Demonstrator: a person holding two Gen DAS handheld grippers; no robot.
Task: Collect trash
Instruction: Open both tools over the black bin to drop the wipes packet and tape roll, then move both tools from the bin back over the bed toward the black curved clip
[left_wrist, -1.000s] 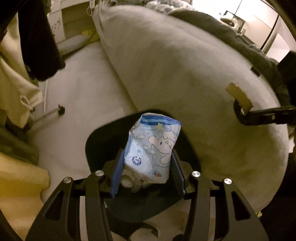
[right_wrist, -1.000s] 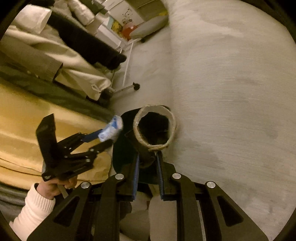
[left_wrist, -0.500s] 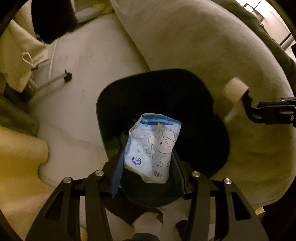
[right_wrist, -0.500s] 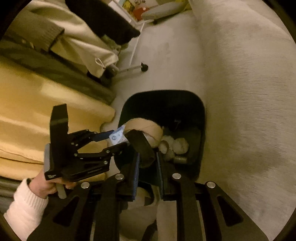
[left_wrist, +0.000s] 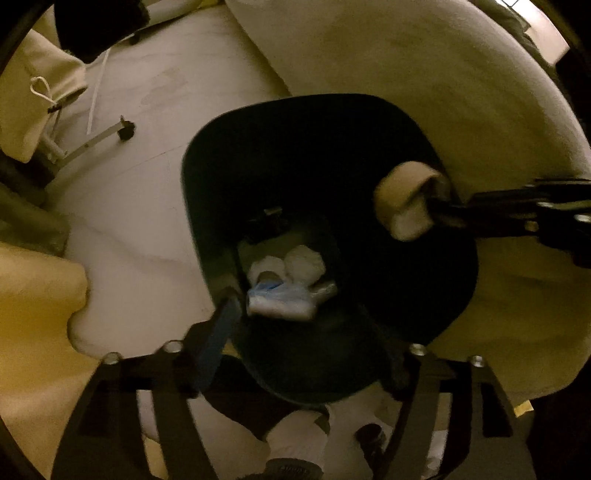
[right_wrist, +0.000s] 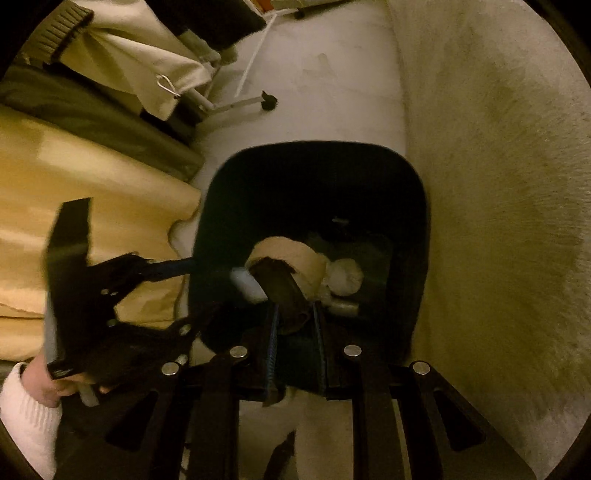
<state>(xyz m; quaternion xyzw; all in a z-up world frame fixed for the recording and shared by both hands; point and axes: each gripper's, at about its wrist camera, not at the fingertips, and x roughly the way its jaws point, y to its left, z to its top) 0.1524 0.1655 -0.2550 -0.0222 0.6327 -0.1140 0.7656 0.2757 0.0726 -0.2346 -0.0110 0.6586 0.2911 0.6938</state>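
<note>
Both grippers are hanging over the black trash bin (left_wrist: 436, 295), pointing steeply down into its mouth. The left gripper (left_wrist: 306, 332) is standing wide, its jaws having just been opening, and nothing is pressed between them. The blue-and-white tissue pack (left_wrist: 280, 301) is lying loose inside the bin, blurred, just beyond the left gripper's blue-padded finger (left_wrist: 218, 336) and against the crumpled white tissues (left_wrist: 295, 264) on the bin floor. Whether the pack is already resting or in mid-air cannot be told.

The right gripper (right_wrist: 295, 321) is standing narrow, pinching the wall of a cardboard tube (right_wrist: 295, 266), which is hanging over the bin's opening. In the left wrist view the same tube (left_wrist: 406, 201) is showing at the bin's right rim, gripped from that side by the right gripper (left_wrist: 443, 212).

In the right wrist view, the left gripper (right_wrist: 207, 288) is reaching over the bin's left rim, held by a hand (right_wrist: 55, 384) in a white sleeve (right_wrist: 26, 417). The bin (right_wrist: 417, 258) is sitting on a pale floor (right_wrist: 325, 85) against a cream rug (right_wrist: 498, 184).
</note>
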